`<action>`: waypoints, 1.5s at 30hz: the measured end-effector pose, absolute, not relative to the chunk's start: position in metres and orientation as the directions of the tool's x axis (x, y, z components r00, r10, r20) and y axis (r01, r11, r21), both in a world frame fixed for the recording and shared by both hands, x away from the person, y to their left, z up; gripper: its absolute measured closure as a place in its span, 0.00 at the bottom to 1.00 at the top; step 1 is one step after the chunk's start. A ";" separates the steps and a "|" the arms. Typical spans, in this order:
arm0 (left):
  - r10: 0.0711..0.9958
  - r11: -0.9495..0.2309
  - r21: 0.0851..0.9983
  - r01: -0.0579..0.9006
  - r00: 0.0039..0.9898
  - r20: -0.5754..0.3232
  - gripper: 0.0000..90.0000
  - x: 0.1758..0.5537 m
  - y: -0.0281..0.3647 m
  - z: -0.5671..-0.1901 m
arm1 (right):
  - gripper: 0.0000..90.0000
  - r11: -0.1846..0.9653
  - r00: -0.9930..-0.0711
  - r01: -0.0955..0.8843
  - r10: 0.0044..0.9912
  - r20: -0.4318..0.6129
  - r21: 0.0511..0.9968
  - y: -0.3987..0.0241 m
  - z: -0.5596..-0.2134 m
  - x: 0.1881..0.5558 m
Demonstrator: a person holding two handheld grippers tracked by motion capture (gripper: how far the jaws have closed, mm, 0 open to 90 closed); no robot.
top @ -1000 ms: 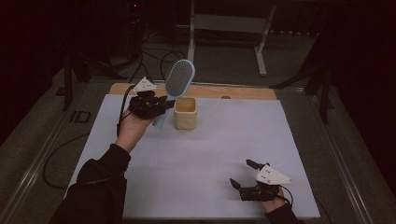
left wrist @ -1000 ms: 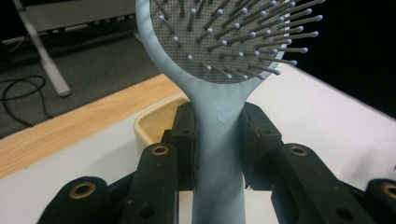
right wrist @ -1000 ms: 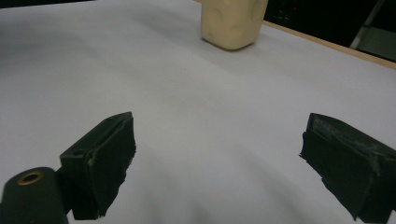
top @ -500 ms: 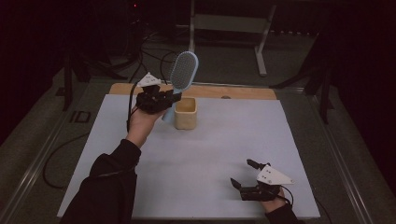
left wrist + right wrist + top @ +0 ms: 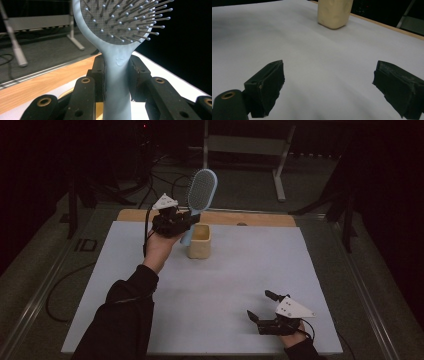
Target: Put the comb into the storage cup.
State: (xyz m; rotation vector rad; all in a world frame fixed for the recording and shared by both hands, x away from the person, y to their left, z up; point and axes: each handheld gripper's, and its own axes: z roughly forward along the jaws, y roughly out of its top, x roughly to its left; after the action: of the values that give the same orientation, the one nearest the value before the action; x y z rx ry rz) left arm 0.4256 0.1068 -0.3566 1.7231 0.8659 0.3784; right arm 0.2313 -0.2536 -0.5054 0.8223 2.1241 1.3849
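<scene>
Resting low at the near right corner of the bench [image 5: 225,320], the right tool [image 5: 264,307] sits in a hand whose wrist just enters from the bottom edge; its jaws stand wide apart with nothing between them, pointing across the white sheet toward the far left. In the right gripper view the beige cup [image 5: 334,12] stands upright well beyond those open jaws.

Farther off, the left forearm (in a dark sleeve) stretches from the near left diagonally up the bench, wrist raised and palm under the left tool [image 5: 186,220], which is held above the surface near the far edge. Its jaws are clamped on the handle of a light blue hairbrush [image 5: 199,195].

The brush's long axis runs nearly upright, leaning slightly to the right in the high view: the oval head points up and away, the handle end points down, just beside the cup [image 5: 199,241] at its left rim. In the left gripper view the bristles of the hairbrush [image 5: 117,50] face the camera, and the pads [image 5: 136,72] press on either side of the handle just below the head.
</scene>
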 end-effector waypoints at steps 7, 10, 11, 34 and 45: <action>0.702 -0.081 0.940 0.332 0.689 -0.183 0.78 0.433 0.100 -0.358 | 0.10 0.306 -0.710 0.224 0.702 -0.060 0.925 -0.254 -0.505 0.231; 0.704 -0.076 0.938 0.339 0.685 -0.190 0.78 0.438 0.097 -0.359 | 0.10 0.305 -0.710 0.225 0.701 -0.058 0.925 -0.254 -0.505 0.231; 0.705 -0.078 0.938 0.338 0.684 -0.187 0.78 0.440 0.096 -0.358 | 0.10 0.305 -0.711 0.225 0.701 -0.059 0.925 -0.254 -0.505 0.231; 0.694 -0.027 0.958 0.284 0.695 -0.186 0.78 0.475 0.085 -0.360 | 0.10 0.297 -0.712 0.225 0.700 -0.051 0.928 -0.256 -0.505 0.231; 0.685 0.000 0.973 0.230 0.710 -0.167 0.78 0.487 0.083 -0.377 | 0.10 0.287 -0.713 0.228 0.700 -0.041 0.930 -0.257 -0.505 0.231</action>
State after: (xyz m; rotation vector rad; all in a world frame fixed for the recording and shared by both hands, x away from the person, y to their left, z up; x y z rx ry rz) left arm 0.4869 0.0826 -0.3766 1.5694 0.7683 0.4194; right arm 0.2310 -0.2573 -0.5046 0.8311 2.1161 1.4184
